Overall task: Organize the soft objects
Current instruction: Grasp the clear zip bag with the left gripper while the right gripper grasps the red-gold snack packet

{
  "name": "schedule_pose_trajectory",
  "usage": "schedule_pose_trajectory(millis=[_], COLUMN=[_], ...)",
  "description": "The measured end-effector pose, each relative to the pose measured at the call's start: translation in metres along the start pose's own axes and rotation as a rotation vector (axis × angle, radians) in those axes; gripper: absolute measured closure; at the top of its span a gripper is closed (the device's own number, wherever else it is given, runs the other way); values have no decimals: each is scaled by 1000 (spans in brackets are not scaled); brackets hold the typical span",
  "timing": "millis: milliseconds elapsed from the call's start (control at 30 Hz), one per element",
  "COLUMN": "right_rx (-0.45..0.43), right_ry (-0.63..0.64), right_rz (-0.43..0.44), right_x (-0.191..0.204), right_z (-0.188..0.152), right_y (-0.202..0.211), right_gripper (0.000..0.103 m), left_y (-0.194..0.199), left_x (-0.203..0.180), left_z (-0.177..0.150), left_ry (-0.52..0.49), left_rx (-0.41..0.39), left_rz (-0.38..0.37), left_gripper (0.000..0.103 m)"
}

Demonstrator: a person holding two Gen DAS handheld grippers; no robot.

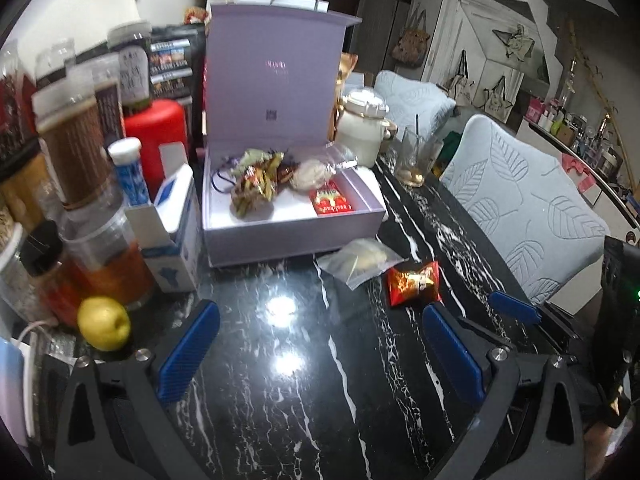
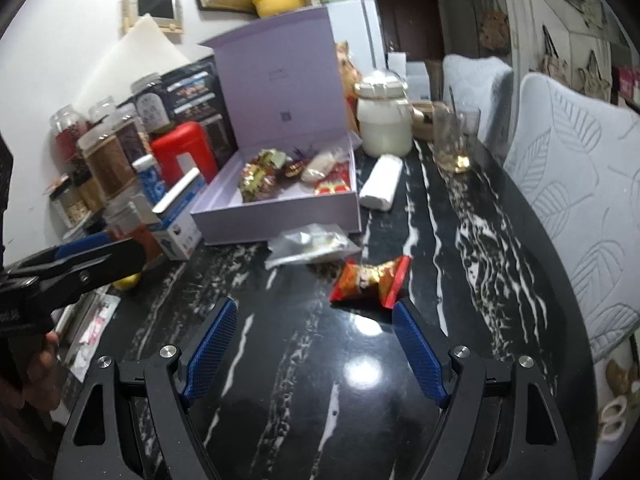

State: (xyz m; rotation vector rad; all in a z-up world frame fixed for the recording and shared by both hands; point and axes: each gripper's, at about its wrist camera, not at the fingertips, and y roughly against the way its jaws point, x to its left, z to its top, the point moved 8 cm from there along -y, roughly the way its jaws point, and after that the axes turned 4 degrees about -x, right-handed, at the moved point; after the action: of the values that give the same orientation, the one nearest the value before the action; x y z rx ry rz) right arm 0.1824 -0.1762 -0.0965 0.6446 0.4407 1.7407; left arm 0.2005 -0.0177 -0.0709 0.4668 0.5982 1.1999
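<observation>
Nearest us, our left gripper (image 1: pixel 316 344) and right gripper (image 2: pixel 316 344) hover over the black marbled surface (image 2: pixel 304 400), jaws released and grasping nothing. Just beyond the right gripper lies a red snack packet (image 2: pixel 370 280), with a clear plastic bag (image 2: pixel 310 244) beside it. Farther back, an open lilac box (image 1: pixel 296 236) holds several wrapped snacks (image 1: pixel 256 184) and a red packet (image 1: pixel 332 202).

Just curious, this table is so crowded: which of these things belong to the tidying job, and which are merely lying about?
Job: lavender box, red snack packet, clear bag, snacks in the box.

Lying about: yellow fruit, jars, white crock, drinking glass.
</observation>
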Motion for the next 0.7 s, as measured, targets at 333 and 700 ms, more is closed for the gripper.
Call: schedule_pose_trajectory(millis=[333, 700], right_rx=[77, 171], right_ry=[-22, -29], right_rz=[-12, -11], right_x=[-20, -41], right_z=[-3, 2], right_y=[-43, -97], right_gripper=[22, 22], left_y=[-32, -71], left_x=[5, 10], left_z=[5, 16], left_ry=[18, 29], left_rx=[11, 54], left_rz=[-6, -3], left_gripper=[0, 0])
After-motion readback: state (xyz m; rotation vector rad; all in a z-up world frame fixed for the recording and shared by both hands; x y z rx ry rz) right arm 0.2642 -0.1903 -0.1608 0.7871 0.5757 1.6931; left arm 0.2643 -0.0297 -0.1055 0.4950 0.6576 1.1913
